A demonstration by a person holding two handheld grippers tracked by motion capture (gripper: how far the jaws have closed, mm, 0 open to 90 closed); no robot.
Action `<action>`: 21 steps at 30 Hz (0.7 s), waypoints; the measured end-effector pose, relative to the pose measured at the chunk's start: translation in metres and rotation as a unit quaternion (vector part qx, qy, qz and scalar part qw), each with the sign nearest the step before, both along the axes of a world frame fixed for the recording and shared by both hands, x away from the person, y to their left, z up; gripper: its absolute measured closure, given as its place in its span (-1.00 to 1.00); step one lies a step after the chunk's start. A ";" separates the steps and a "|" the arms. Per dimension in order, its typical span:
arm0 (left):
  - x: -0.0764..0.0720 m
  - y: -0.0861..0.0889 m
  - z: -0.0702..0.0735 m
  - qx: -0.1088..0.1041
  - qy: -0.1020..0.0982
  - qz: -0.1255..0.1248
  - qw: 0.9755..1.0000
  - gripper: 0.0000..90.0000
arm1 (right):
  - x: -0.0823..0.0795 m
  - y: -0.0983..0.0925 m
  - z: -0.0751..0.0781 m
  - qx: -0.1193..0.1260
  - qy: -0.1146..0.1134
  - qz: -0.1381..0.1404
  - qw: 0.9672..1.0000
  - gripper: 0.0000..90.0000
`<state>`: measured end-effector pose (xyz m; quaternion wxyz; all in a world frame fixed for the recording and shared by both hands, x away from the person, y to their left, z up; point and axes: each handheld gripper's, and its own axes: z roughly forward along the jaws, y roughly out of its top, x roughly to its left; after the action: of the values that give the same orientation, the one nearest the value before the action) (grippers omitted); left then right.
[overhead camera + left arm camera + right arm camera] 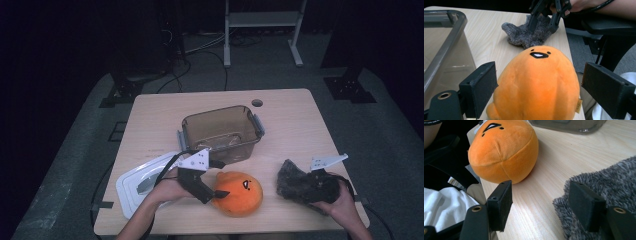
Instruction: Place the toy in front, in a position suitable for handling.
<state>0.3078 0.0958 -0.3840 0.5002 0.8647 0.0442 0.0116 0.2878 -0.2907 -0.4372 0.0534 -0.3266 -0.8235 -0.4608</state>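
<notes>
Now, left gripper [539, 85]: fingers spread wide either side of the orange plush toy [239, 193], not pressing it.
Right gripper [546, 205]: fingers wide, one resting on the grey fuzzy cloth [295, 182], nothing held.
Toy: on the worktop [290, 115] near its front edge, before the clear tub [221, 131].
Risk: closing off-centre could squeeze the round toy out toward the edge.
Surface: pale wood, white lid [136, 186] at left.
Room: dark, cables on floor.

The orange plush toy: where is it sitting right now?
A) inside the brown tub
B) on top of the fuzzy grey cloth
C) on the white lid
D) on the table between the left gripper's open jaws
D: the orange plush toy rests on the table, with the left gripper jaws standing open on either side of it, not pressing it.
</notes>
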 end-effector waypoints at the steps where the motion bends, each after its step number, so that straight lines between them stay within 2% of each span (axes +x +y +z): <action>1: 0.001 -0.002 -0.001 0.000 0.001 -0.002 1.000 -0.72 | 0.000 0.000 0.000 0.001 0.001 -0.001 1.000 -0.22; 3: 0.001 -0.003 -0.002 -0.001 0.004 -0.003 1.000 -0.71 | 0.000 0.000 0.000 0.001 0.001 -0.001 1.000 -0.22; 6: 0.004 -0.005 -0.005 -0.003 0.010 -0.006 1.000 -0.60 | 0.000 0.000 0.000 0.000 0.000 0.001 1.000 -0.22; 7: 0.006 -0.006 -0.007 -0.002 0.014 -0.013 1.000 -0.50 | 0.000 0.001 0.000 0.000 0.000 0.002 1.000 -0.22; 11: 0.008 -0.010 -0.010 0.000 0.015 -0.018 1.000 -0.39 | 0.001 0.001 -0.001 0.000 0.001 0.002 1.000 -0.22; 13: 0.009 -0.014 -0.012 0.003 0.014 -0.018 1.000 -0.39 | 0.001 0.000 -0.001 0.000 0.001 0.001 1.000 -0.22; 17: 0.013 -0.021 -0.016 0.004 0.023 -0.018 1.000 -0.39 | 0.000 0.000 -0.001 0.001 0.002 0.001 1.000 -0.22; 21: 0.016 -0.029 -0.019 0.007 0.027 -0.030 0.999 -0.33 | 0.000 0.001 -0.002 0.000 0.002 0.001 1.000 -0.22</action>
<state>0.3233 0.0668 -0.4034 0.4929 0.8691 0.0318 -0.0264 0.2882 -0.2901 -0.4388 0.0553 -0.3265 -0.8239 -0.4599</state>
